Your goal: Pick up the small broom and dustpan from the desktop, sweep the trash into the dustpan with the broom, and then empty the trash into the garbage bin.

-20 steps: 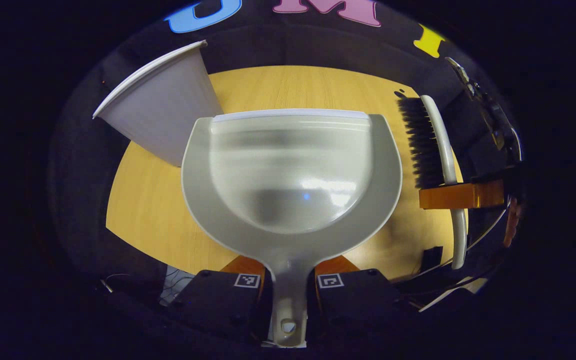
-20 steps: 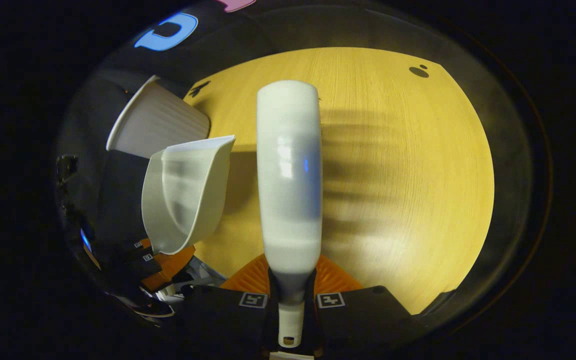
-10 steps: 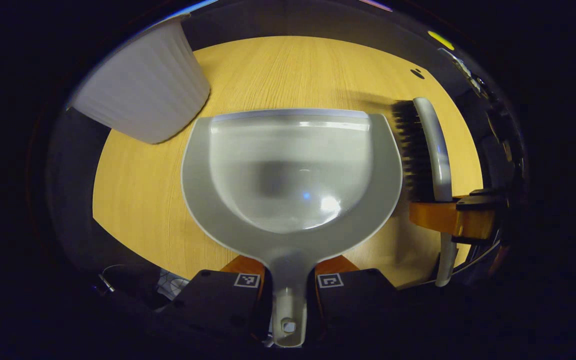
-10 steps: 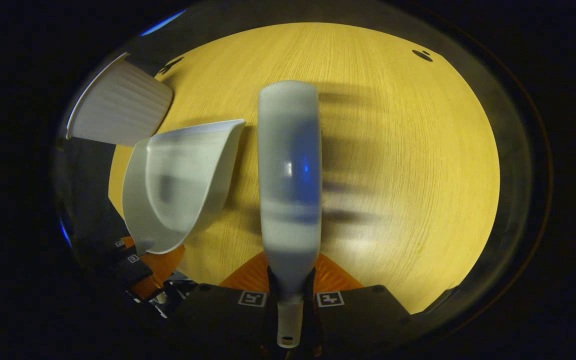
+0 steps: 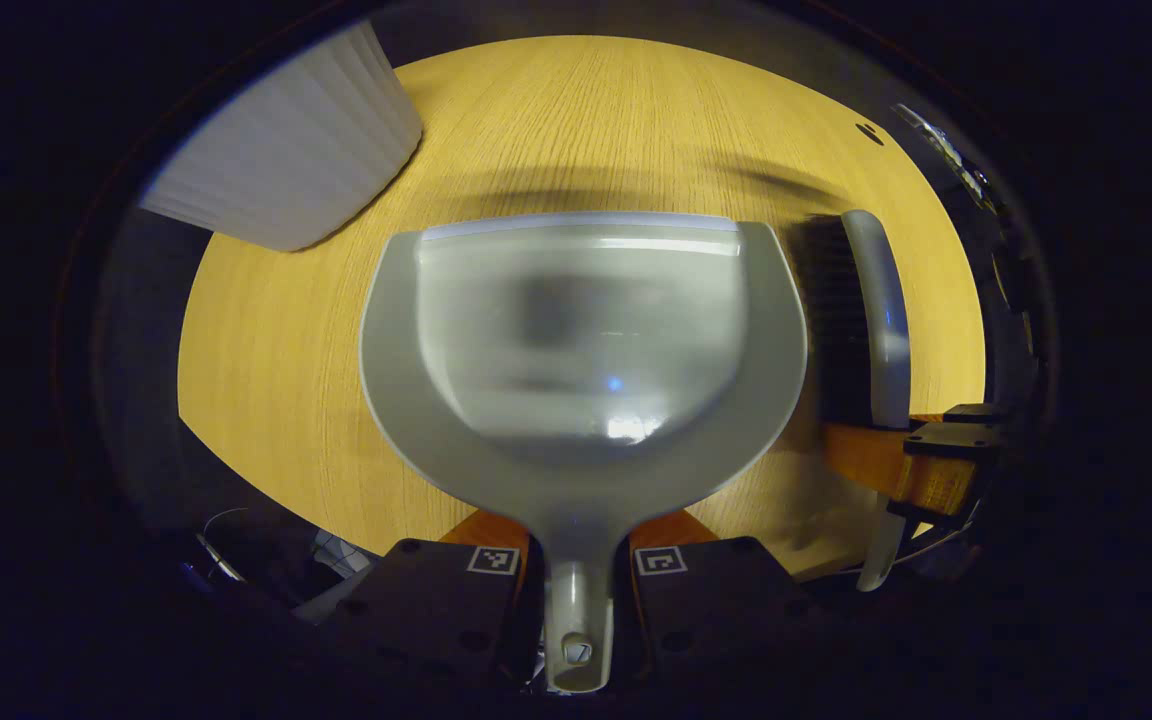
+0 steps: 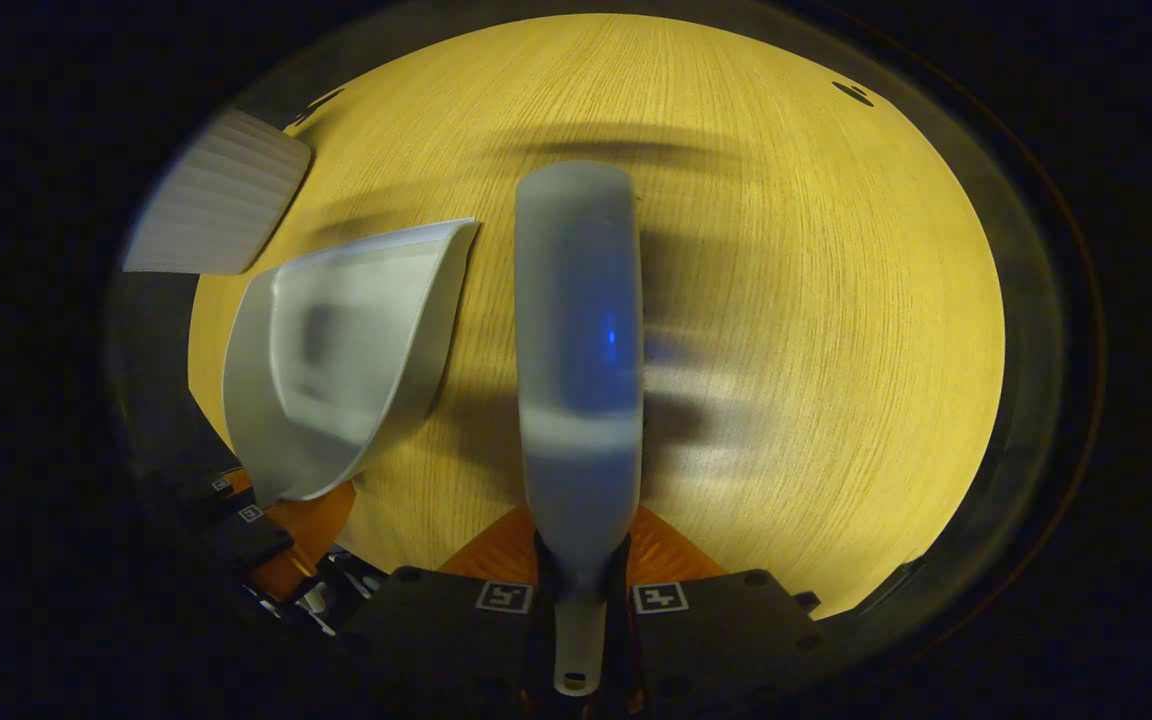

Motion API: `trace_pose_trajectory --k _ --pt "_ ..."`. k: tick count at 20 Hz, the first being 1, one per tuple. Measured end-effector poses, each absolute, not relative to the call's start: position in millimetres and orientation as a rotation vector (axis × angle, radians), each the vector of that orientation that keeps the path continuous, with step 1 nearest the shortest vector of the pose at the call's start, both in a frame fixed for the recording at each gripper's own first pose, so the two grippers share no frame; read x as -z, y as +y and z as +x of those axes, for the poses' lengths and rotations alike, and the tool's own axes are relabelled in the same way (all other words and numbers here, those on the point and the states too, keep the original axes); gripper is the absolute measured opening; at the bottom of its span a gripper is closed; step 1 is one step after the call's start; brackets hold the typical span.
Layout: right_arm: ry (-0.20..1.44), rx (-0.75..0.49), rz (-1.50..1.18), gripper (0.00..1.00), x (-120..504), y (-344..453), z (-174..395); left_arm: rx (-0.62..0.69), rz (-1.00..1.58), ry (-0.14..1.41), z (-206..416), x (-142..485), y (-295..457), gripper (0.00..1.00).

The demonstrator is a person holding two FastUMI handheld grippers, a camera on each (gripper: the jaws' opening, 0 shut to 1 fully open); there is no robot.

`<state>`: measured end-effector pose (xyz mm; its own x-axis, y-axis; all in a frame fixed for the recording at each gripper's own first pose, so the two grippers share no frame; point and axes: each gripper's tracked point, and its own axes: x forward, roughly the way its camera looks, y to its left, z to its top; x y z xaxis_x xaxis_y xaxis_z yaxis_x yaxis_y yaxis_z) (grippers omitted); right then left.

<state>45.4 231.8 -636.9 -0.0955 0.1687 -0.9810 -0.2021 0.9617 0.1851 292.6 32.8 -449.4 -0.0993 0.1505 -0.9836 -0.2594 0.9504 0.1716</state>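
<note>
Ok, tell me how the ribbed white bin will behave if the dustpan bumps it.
The bin looks thin-walled and ribbed, so probably light and apt to slide or tip. The dustpan looks rigid, moulded plastic, so it would likely shove rather than flex.

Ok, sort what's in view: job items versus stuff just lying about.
Job items:
- dustpan, in the left hand-held gripper
- broom, in the right hand-held gripper
- white ribbed garbage bin

Lying about:
- dark marks on the desktop
</note>
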Motion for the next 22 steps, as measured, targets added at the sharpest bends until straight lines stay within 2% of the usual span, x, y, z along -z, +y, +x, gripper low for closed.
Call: trace_pose_trajectory --k 5,6,9,10,12,13,15,19,20,22 --pt "1.647 -0.303 -0.022 0.28 634 231 46 -0.343 -0.087 1.689 288 450 32 0.28" --pt "1.647 -0.303 -0.024 0.34 633 230 44 -0.337 -0.092 1.695 288 449 31 0.28" --pt "1.645 -0.308 -0.039 0.33 629 228 44 -0.330 -0.065 1.717 286 449 30 0.30" --pt "1.644 -0.316 -0.041 0.51 627 229 43 -0.325 -0.054 1.713 287 450 30 0.31" --pt "1.641 -0.322 -0.048 0.86 626 229 43 -0.308 -0.052 1.723 286 449 23 0.61" --pt "1.640 -0.318 -0.052 0.92 625 228 43 -0.316 -0.048 1.718 288 449 26 0.88" --pt "1.626 -0.312 -0.049 0.96 622 228 44 -0.323 -0.044 1.695 290 446 26 0.88" --pt "1.593 -0.320 -0.046 0.96 614 230 46 -0.305 -0.037 1.663 292 436 22 0.88" --pt "1.585 -0.322 -0.047 0.94 612 229 46 -0.304 -0.035 1.653 293 433 22 0.88" --pt "1.567 -0.323 -0.048 0.96 605 227 45 -0.300 -0.031 1.633 292 428 20 0.88"
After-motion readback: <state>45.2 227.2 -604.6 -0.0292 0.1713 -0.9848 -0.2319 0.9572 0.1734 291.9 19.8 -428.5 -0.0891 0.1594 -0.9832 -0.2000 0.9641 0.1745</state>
